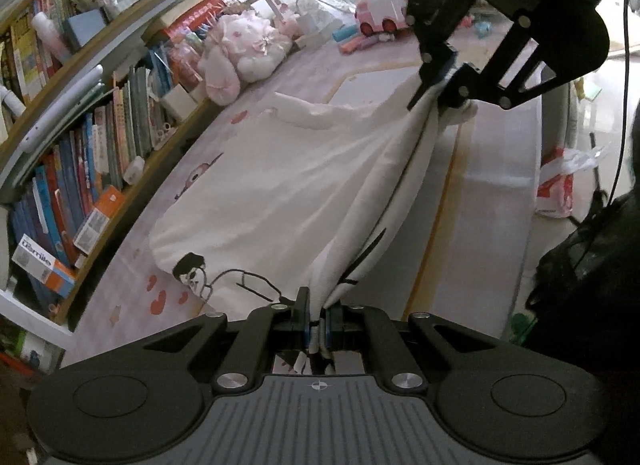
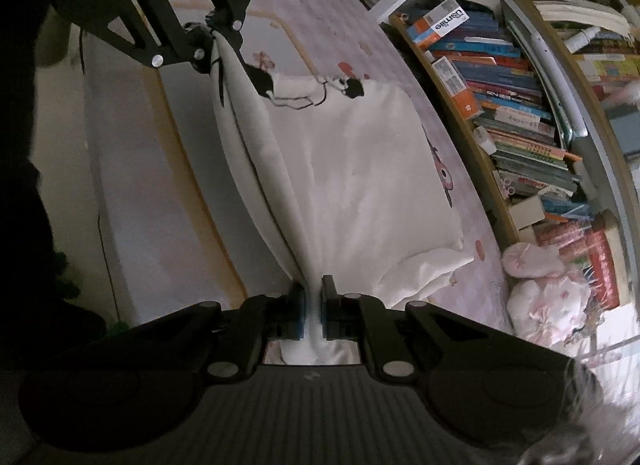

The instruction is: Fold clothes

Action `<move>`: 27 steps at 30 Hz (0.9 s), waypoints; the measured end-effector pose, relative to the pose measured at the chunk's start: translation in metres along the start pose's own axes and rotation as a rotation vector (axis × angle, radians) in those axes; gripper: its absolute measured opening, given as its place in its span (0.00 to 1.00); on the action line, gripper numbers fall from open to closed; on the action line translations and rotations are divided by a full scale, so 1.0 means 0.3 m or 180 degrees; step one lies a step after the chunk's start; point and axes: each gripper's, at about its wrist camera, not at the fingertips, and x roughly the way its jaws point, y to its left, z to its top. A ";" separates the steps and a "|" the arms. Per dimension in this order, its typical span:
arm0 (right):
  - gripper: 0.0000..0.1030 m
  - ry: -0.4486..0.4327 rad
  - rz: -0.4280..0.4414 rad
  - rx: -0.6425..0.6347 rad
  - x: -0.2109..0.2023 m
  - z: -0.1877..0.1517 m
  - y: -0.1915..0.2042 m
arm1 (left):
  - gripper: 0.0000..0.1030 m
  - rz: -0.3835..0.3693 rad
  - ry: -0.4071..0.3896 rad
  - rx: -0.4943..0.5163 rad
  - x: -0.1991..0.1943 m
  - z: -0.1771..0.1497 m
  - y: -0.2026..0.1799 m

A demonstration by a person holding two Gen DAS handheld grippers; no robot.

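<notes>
**Materials and Surface Finish**

The white garment (image 1: 280, 193) is soft matt cloth with black printed line art. The left gripper (image 1: 318, 329) and right gripper (image 2: 312, 313) are matt black plastic with shiny metal fasteners. The rug (image 1: 492, 185) is smooth cloth; the bookshelf (image 1: 132, 77) edges look wooden.

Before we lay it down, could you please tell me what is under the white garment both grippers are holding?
Under the white garment lies a pink printed bed sheet with red hearts and a cartoon figure. The sheet shows only around the cloth's edges; whatever lies directly beneath the draped cloth is covered.
</notes>
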 end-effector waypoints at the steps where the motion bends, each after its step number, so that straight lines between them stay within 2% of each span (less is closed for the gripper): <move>1: 0.07 -0.0013 0.0043 0.0044 -0.016 0.005 -0.008 | 0.05 -0.0070 0.0011 -0.0014 -0.012 -0.001 0.008; 6: 0.07 0.0021 0.0468 0.0239 -0.077 0.017 -0.041 | 0.05 -0.0500 0.0141 -0.0037 -0.051 -0.004 0.032; 10: 0.06 0.0045 0.0688 0.0255 -0.108 0.025 -0.056 | 0.05 -0.0575 0.0103 -0.0100 -0.091 0.020 0.076; 15: 0.06 -0.0182 0.0512 0.0414 -0.172 0.058 -0.194 | 0.05 -0.0250 -0.0050 -0.0158 -0.152 0.108 0.184; 17: 0.06 -0.0315 0.0417 0.0465 -0.194 0.077 -0.257 | 0.05 -0.0096 -0.0062 -0.0306 -0.158 0.158 0.240; 22: 0.06 -0.0481 0.0249 0.0407 -0.157 0.103 -0.388 | 0.05 0.0039 -0.0053 -0.0700 -0.123 0.241 0.349; 27: 0.06 -0.0586 0.0351 0.0355 -0.078 0.096 -0.491 | 0.05 0.0105 0.0068 -0.0797 -0.064 0.303 0.395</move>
